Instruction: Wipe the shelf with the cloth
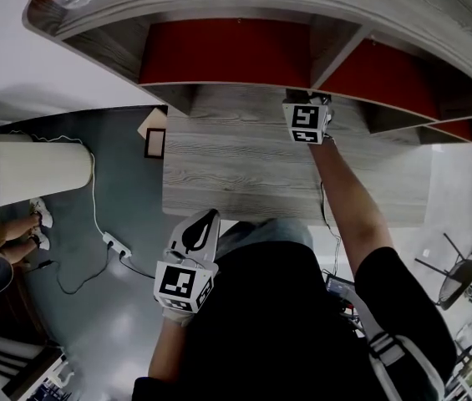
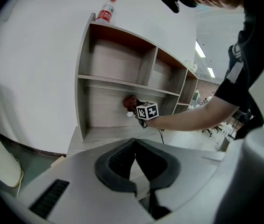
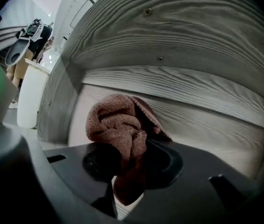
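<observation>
We see one grey wooden shelf [image 1: 244,170] by a white wall [image 2: 43,55], one bottle [image 2: 106,10] on top at 11 o'clock, the right gripper [image 3: 127,169] with jaws clamped on the one brown cloth [image 3: 117,125] inside a compartment, and the left gripper [image 2: 134,142] with jaws closed together, empty.

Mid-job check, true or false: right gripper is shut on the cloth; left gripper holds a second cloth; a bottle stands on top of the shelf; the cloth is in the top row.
1. The right gripper is shut on the brown cloth. True.
2. The left gripper holds a second cloth. False: its jaws are together on nothing.
3. A red-labelled bottle stands on top of the shelf. True.
4. The cloth is in the top row. False: it is in the left compartment of the row below.
</observation>
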The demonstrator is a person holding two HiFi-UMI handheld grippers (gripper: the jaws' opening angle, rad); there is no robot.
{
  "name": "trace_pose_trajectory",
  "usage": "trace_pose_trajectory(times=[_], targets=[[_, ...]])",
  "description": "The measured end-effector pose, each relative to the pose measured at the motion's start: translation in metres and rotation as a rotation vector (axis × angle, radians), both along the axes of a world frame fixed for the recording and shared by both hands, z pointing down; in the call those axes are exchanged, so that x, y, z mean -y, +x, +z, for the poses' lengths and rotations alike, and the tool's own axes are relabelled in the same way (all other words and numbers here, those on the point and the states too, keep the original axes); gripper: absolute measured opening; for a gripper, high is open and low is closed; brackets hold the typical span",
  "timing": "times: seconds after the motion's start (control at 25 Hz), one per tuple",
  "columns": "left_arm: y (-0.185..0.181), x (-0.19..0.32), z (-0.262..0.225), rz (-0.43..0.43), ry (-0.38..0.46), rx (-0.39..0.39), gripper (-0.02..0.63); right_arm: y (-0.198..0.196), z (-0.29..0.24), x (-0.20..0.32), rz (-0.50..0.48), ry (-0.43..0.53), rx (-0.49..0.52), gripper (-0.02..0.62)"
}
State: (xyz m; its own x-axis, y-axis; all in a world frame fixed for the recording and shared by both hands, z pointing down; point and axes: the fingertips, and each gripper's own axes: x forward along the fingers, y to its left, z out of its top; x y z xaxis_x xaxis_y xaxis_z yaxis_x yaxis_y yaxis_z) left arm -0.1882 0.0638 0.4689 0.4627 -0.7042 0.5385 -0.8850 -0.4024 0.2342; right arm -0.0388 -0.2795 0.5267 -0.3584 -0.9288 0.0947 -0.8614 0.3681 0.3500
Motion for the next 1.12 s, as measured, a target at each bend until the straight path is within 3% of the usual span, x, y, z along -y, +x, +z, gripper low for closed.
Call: trace_pose_trajectory(times=[0.2,0.44,0.8,1.12], targets=[[0.003,0.001,0.001,-0.001,-0.004,-0.002,0.006,0.019,0.012,0.000,0.018,-0.034,-0.002,0.107],[0.020,0.005,0.002,0.028,-0.016,0.001,0.006,0.074,0.030,0.001,0.095,-0.104,0.032,0.106],[0.053,0.013,0.004,0.096,-0.027,0.008,0.006,0.176,0.050,0.003,0.305,-0.265,0.155,0.109],[0.060,0.015,0.007,0.103,-0.040,0.013,0.006,0.269,0.115,-0.001,0.570,-0.487,0.263,0.109]])
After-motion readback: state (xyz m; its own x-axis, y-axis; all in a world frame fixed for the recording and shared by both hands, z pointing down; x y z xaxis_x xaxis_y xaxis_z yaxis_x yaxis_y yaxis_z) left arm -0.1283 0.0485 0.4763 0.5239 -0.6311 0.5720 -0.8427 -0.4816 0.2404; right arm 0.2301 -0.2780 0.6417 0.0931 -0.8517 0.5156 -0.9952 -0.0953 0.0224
